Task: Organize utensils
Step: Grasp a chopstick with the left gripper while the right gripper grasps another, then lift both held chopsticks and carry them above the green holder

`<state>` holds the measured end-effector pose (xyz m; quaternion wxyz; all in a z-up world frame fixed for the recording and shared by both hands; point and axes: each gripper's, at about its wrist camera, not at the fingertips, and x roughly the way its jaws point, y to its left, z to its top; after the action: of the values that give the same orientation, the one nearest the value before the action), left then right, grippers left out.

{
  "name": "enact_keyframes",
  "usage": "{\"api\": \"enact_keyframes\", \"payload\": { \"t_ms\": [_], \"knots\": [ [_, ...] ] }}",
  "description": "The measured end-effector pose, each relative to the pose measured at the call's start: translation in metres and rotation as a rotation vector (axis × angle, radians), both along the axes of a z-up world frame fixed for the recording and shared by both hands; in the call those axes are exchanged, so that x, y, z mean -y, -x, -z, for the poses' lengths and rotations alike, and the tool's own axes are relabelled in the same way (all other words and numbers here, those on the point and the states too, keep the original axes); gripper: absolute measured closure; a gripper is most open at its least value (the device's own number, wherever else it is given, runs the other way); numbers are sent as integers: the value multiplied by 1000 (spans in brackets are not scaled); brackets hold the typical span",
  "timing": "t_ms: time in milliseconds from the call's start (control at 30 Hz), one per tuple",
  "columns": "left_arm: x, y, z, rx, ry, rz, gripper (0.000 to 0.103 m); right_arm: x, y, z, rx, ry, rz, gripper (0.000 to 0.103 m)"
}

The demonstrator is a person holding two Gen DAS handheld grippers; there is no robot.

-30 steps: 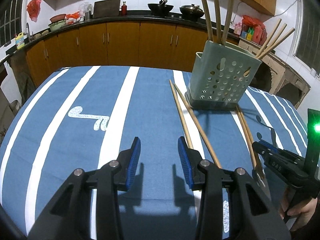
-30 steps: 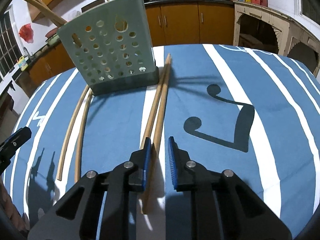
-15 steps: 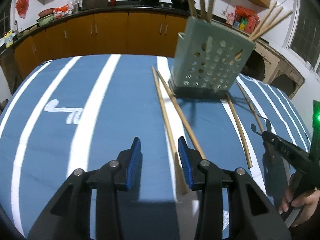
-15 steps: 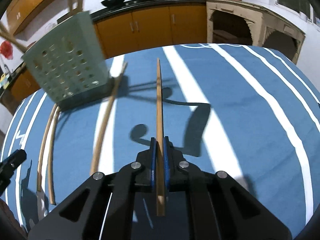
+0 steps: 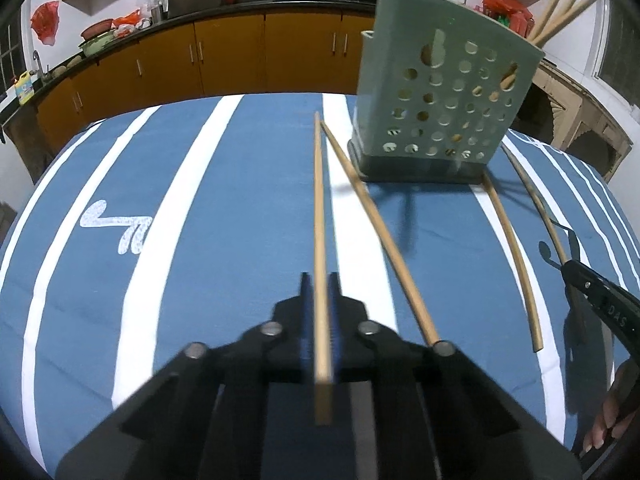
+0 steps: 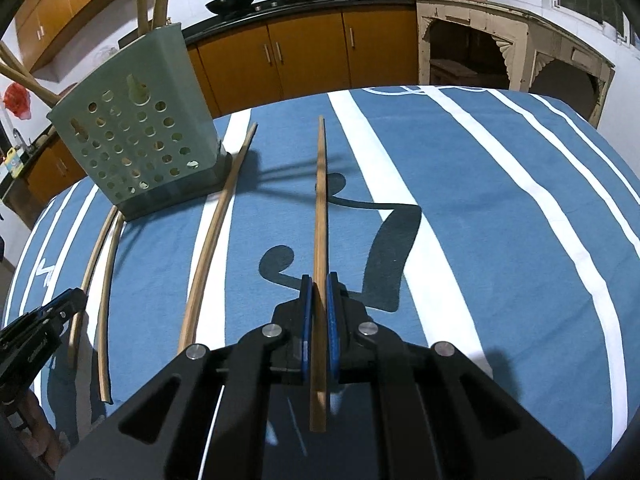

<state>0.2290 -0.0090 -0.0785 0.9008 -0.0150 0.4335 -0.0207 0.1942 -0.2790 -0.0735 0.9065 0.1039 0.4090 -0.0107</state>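
Each gripper (left [image 5: 319, 284], right [image 6: 319, 284]) clamps one chopstick [image 5: 320, 216].

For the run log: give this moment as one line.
left gripper: shut on chopstick | right gripper: shut on chopstick | holder: upright on cloth | loose chopsticks: three

Tablecloth [image 5: 248, 200]: mid-blue ground with white stripes of unequal width and a white scribbled motif [image 5: 116, 228] at left. Utensil holder [image 5: 444, 92]: pale grey-green, walls pierced by rows of round holes, on a darker grey base. Chopsticks [image 5: 320, 220]: light tan wood, unpatterned. Left gripper [image 5: 318, 292] and right gripper [image 6: 319, 292]: black bodies, blue ribbed pads, silver rivets. Cabinets [image 5: 240, 56]: orange-brown doors with pale metal handles, under a black countertop. Wall: white. Hanging bag [image 5: 44, 24]: red.
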Motion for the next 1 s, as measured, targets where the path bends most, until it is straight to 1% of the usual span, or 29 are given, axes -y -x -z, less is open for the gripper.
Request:
{"api": "enact_keyframes", "payload": {
  "t_ms": [200,333,400,500,633,1000],
  "knots": [
    [-29,6,0,-4,-13,-17,95,-4,3,0,6,6,-24,95],
    [-40,10,0,2,-15,-22,94,-4,3,0,5,8,-24,95],
    [-40,10,0,2,-21,-25,94,-5,3,1,3,19,-24,95],
    [-36,11,-1,2,-30,-18,90,-8,3,1,1,32,-25,94],
    [-34,10,0,1,-33,-10,87,-6,3,1,1,24,-25,94],
    [-34,10,0,1,-33,-8,86,-7,5,0,1,17,-30,94]
  ]
}}
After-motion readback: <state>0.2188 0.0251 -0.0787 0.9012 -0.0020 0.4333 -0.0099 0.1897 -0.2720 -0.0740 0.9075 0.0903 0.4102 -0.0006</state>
